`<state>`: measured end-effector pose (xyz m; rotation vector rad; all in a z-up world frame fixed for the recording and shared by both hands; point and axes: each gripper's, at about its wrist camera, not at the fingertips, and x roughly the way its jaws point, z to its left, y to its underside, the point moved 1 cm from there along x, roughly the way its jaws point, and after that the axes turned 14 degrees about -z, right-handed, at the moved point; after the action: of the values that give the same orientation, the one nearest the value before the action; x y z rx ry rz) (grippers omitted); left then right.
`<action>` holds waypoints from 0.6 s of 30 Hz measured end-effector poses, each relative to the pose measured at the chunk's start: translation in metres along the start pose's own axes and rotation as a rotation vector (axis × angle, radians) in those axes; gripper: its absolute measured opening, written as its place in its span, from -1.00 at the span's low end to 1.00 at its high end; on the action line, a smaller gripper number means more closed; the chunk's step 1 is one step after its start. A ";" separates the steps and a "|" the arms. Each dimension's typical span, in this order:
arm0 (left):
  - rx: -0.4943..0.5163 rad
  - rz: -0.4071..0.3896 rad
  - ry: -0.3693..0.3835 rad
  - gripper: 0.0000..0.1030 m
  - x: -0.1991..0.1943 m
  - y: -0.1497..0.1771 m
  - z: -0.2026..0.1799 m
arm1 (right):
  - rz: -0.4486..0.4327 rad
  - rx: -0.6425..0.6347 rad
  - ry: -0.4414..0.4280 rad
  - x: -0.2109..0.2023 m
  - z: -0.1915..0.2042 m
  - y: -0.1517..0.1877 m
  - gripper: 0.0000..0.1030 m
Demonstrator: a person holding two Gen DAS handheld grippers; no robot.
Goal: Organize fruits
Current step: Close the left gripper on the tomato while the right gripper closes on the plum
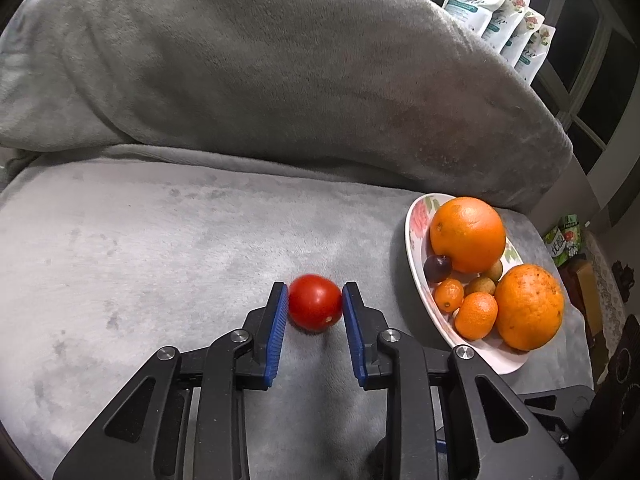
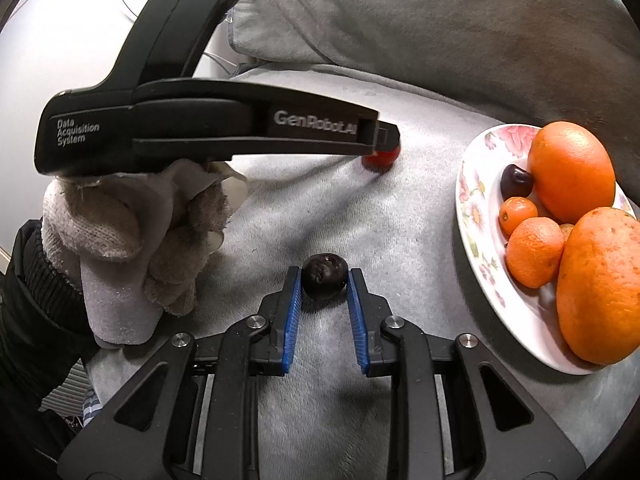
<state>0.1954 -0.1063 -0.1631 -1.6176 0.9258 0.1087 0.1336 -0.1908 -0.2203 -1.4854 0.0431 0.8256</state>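
My left gripper (image 1: pixel 315 298) is shut on a red tomato (image 1: pixel 315 303) just above the grey blanket; the tomato also shows in the right wrist view (image 2: pixel 380 159) under the left gripper's tip. My right gripper (image 2: pixel 324 282) is shut on a dark purple plum (image 2: pixel 324 276) low over the blanket. A flowered plate (image 1: pixel 416 216) to the right holds two big oranges (image 1: pixel 467 234), several small orange fruits (image 1: pixel 476 315) and another dark plum (image 1: pixel 437 267). The plate also shows in the right wrist view (image 2: pixel 474 200).
A grey blanket-covered cushion (image 1: pixel 260 60) rises behind the flat seat (image 1: pixel 120 260). White refill pouches (image 1: pixel 500 12) stand at the back right. The person's gloved hand (image 2: pixel 132 232) holds the left gripper's body (image 2: pixel 200 120). The seat's right edge drops off past the plate.
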 end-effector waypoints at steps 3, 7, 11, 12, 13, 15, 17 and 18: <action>0.001 -0.014 -0.002 -0.51 -0.007 -0.001 -0.001 | -0.010 0.002 0.000 -0.007 0.000 0.003 -0.54; 0.007 -0.037 0.000 -0.52 -0.018 -0.003 -0.004 | -0.026 0.005 0.000 -0.019 -0.001 0.004 -0.54; 0.016 -0.065 0.004 -0.52 -0.031 -0.005 -0.008 | -0.044 0.016 0.003 -0.033 -0.004 0.003 -0.54; 0.017 -0.070 0.005 -0.52 -0.033 -0.005 -0.010 | -0.049 0.019 0.004 -0.036 -0.005 0.003 -0.54; 0.017 -0.078 0.009 -0.52 -0.037 -0.006 -0.011 | -0.053 0.022 0.005 -0.038 -0.006 0.003 -0.54; 0.018 -0.088 0.011 -0.52 -0.040 -0.006 -0.014 | -0.064 0.029 0.006 -0.045 -0.007 0.006 -0.54; 0.021 -0.098 0.016 -0.52 -0.043 -0.007 -0.018 | -0.075 0.034 0.008 -0.053 -0.008 0.008 -0.54; 0.021 -0.101 0.018 -0.52 -0.044 -0.008 -0.019 | -0.082 0.037 0.010 -0.057 -0.009 0.008 -0.54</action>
<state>0.1628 -0.1015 -0.1276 -1.6447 0.8540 0.0142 0.0921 -0.2259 -0.1997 -1.4475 0.0050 0.7477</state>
